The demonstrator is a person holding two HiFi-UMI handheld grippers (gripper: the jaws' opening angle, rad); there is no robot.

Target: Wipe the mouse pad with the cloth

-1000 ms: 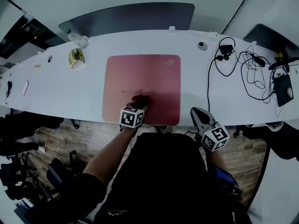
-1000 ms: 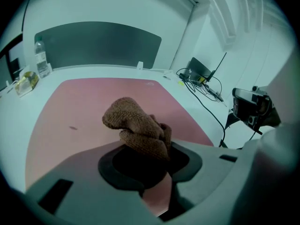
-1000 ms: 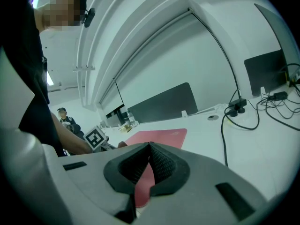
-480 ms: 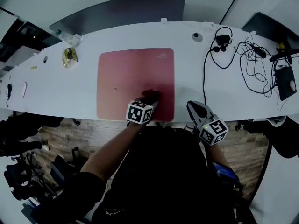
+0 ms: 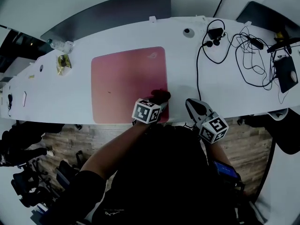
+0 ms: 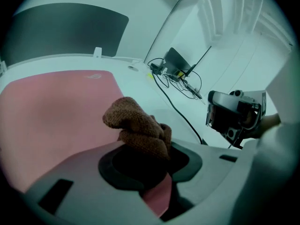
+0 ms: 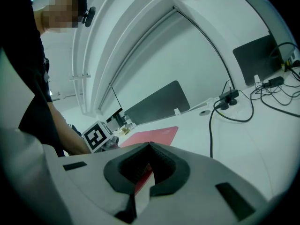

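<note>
A pink mouse pad [image 5: 126, 81] lies on the white desk [image 5: 56, 95]. My left gripper [image 5: 158, 102] is at the pad's near right corner, shut on a brown knitted cloth [image 5: 160, 96] that rests on the pad. In the left gripper view the bunched cloth [image 6: 138, 129] sticks out past the jaws over the pad [image 6: 51, 121]. My right gripper [image 5: 190, 103] hovers over the desk's near edge, just right of the pad, jaws shut and holding nothing. The right gripper view shows the pad [image 7: 152, 136] and the left gripper's marker cube [image 7: 98, 136] ahead.
Black cables and plugs [image 5: 234, 50] sprawl over the desk's right part, with a black device [image 5: 286, 74] at the far right. A yellow packet [image 5: 62, 63] and a clear bottle [image 5: 58, 45] sit far left. A dark divider panel [image 5: 108, 13] stands behind the desk.
My left gripper has slid the cloth rightward along the pad's near part to its near right corner. The right gripper has stayed near the desk edge.
</note>
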